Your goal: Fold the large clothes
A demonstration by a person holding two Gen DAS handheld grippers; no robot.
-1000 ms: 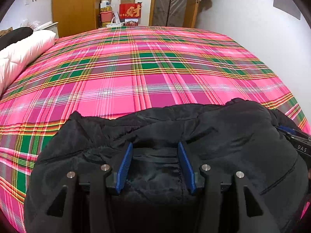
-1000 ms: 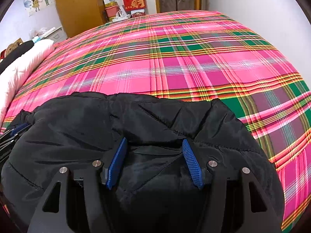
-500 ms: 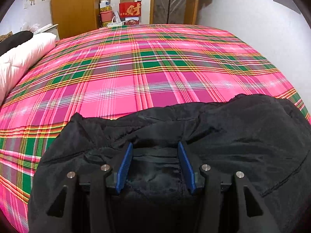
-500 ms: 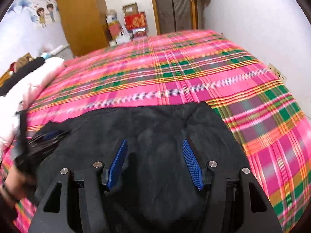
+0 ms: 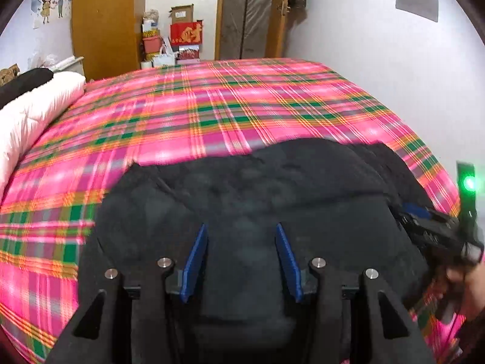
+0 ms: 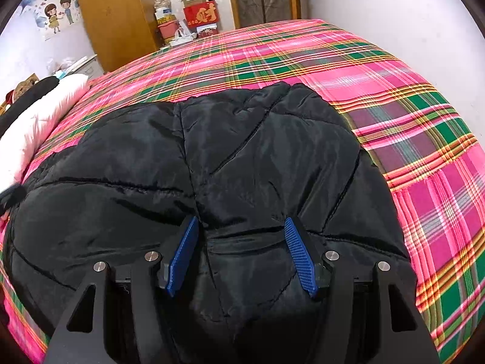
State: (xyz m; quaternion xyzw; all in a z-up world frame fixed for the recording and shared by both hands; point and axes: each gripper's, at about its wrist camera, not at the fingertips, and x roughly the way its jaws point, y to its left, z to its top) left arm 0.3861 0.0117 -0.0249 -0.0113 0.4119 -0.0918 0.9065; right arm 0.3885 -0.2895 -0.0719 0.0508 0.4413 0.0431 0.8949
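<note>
Left wrist view: the left tongs [image 5: 239, 257] stand wide, blue pads apart, with nothing pinched between them. They hover over the near part of the black padded jacket [image 5: 257, 200], which lies bunched on the plaid bed [image 5: 212, 106] at its near edge. This picture is blurred, so whether the pads touch the cloth cannot be told. At far left a white quilt [image 5: 33, 115] lies along the bed's side, well apart from the jacket. At far right of the same view the right tongs [image 5: 424, 215] appear at the jacket's right edge, low against the cloth; a green light shows on the unit behind them.

Right wrist view: the right tongs [image 6: 242, 254] are likewise wide and grip nothing. The jacket [image 6: 212, 157] spreads ahead of them, quilted seams visible, with a raised fold of cloth lying between the pads but not clamped.

Assessment: the garment sits near the bed's edge, most likely so that both tongs can reach it without stretching. Both stand open over opposite sides of the near hem, which suggests each is placed to take a hold for a fold. The jacket appears partly gathered, not yet a tidy bundle; its padding will likely spring back unless pressed.
</note>
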